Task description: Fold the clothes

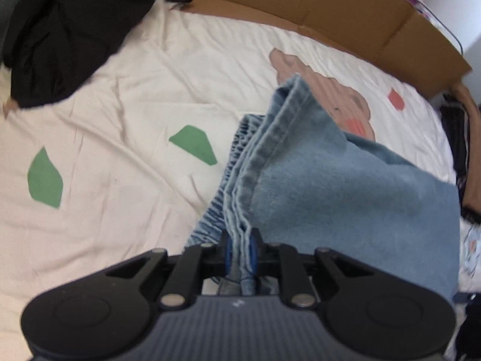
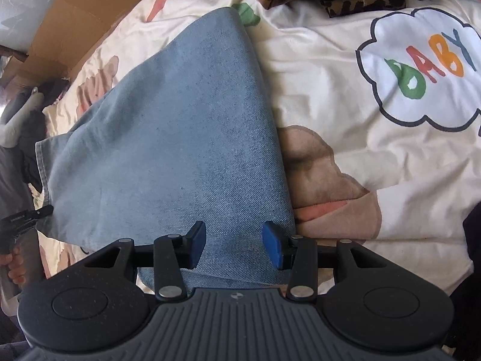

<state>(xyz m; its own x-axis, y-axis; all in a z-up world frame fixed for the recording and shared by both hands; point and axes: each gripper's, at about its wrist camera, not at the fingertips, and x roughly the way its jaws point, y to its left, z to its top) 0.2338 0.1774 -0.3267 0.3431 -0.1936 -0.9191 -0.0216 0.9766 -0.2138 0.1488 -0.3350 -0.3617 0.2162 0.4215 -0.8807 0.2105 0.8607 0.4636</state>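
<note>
My left gripper (image 1: 240, 251) pinched the jeans' (image 1: 330, 186) bunched hem; they ran away from me along the quilt (image 1: 120, 114). My right gripper (image 2: 234, 245) hung open above the denim. Cardboard (image 1: 345, 15) lay beyond.

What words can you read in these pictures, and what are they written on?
"BABY" in green, red, orange and blue letters, inside a white cloud on the bed cover.
Tiny white print on the left gripper's black body at the left edge of the right wrist view: too small to read.
A small round mark on each gripper's grey base: a logo, no letters readable.
Nothing readable on the jeans.
</note>
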